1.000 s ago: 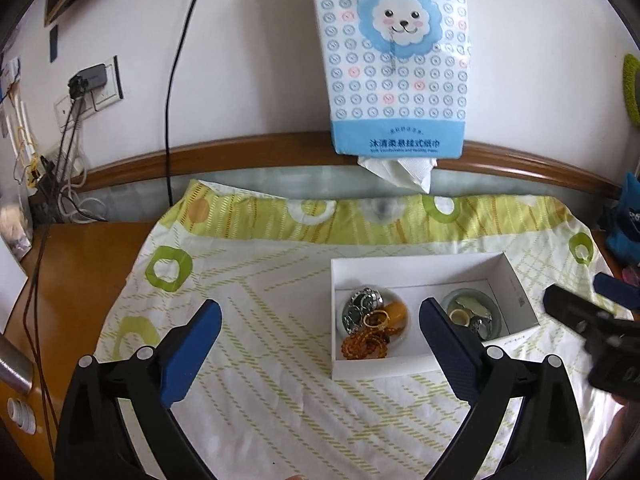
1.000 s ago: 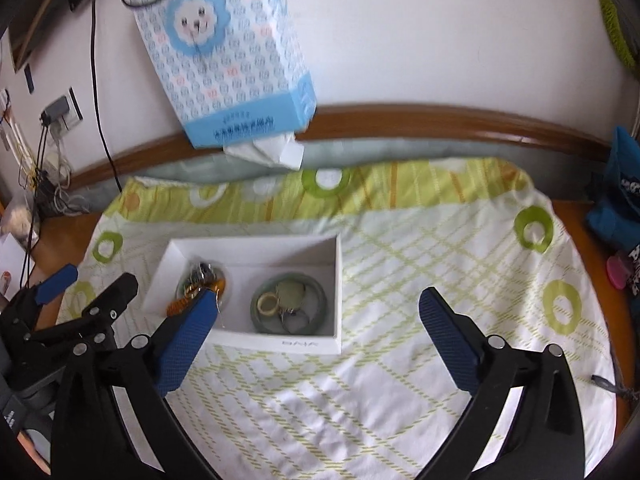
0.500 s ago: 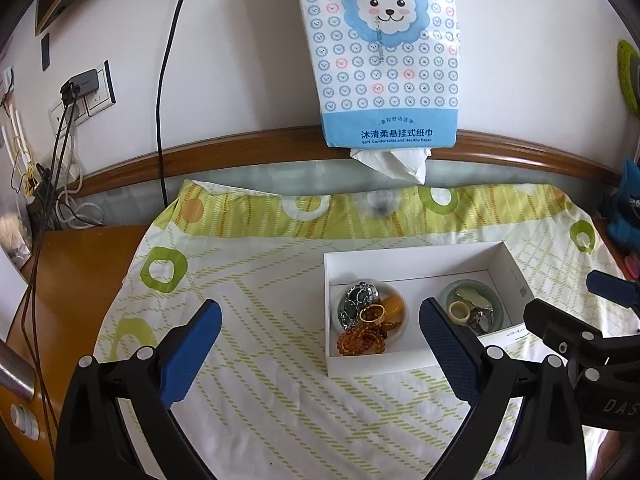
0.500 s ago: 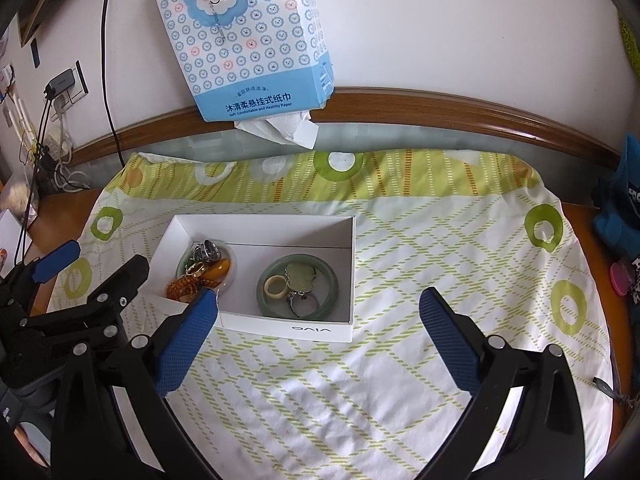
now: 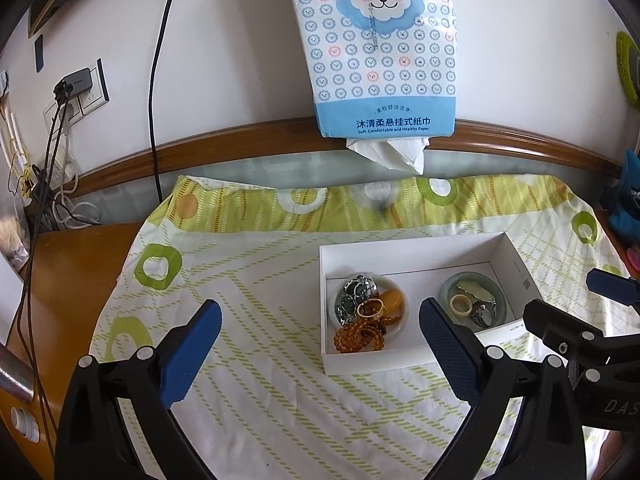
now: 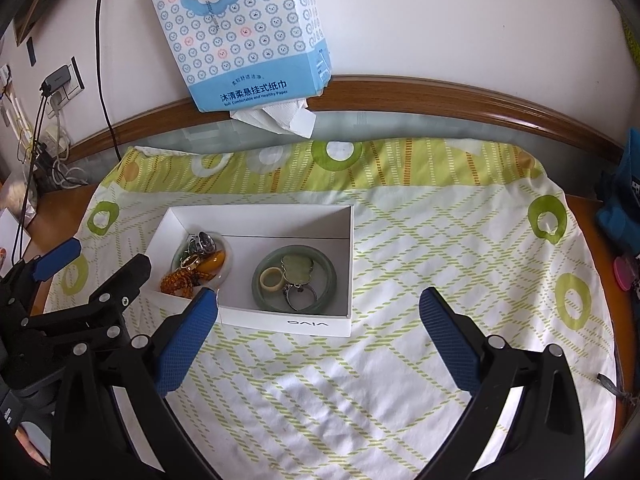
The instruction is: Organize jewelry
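A white box (image 5: pixel 416 250) (image 6: pixel 260 214) lies on the patterned cloth. In its left half a small dish (image 5: pixel 398 332) (image 6: pixel 224 246) holds amber beads (image 5: pixel 360 336), a gold ring and silver pieces. In its right half a green bangle (image 6: pixel 294 276) (image 5: pixel 448 286) rings a cream ring (image 6: pixel 272 278), a jade pendant and a silver ring. My left gripper (image 5: pixel 320 330) hovers open just in front of the box's left half, nothing in it. My right gripper (image 6: pixel 318 312) hovers open over the box's near right corner, nothing in it.
The green-and-white cloth (image 6: pixel 400 240) covers a wooden table (image 5: pixel 68 260). A tissue pack (image 5: pixel 380 48) hangs on the wall behind. Cables and a wall socket (image 5: pixel 80 88) are at far left. Blue and pink items (image 6: pixel 624 208) sit at the right edge.
Both grippers have drifted, and the box now sits more central and nearer in both views. Both stay open and hold nothing. The jewelry has not moved.
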Available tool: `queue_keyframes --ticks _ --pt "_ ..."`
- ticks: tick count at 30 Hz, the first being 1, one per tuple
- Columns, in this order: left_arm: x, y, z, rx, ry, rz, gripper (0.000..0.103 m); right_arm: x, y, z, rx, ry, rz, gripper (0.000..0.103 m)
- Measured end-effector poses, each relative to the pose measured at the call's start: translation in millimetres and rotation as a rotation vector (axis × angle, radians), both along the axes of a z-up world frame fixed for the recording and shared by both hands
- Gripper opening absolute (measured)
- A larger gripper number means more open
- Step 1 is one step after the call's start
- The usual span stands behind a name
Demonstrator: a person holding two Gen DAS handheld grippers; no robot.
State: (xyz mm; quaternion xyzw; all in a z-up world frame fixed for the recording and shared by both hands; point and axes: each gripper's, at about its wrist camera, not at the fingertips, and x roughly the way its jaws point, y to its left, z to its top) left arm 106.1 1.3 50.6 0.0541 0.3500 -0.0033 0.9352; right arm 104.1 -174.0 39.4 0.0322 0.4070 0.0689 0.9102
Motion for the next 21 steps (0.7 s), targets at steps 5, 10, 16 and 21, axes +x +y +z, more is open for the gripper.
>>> queue_keyframes --ticks 5,10,16,21 --pt "1.9 0.5 -1.5 -0.012 0.012 -0.016 0.097 1.1 -1.8 -1.9 0.007 0.007 -0.002 0.096" --pt "1.8 -1.1 -3.3 -0.007 0.012 -0.019 0.097 1.5 -2.6 -2.6 0.009 0.008 -0.003 0.096" --pt "0.1 -3.5 -2.8 0.006 0.001 -0.013 0.097 1.2 -2.8 -2.7 0.014 0.009 -0.004 0.096" --pt "-0.5 -2.8 -1.6 0.008 -0.003 -0.011 0.097 0.9 -2.2 -2.9 0.014 0.010 -0.005 0.096"
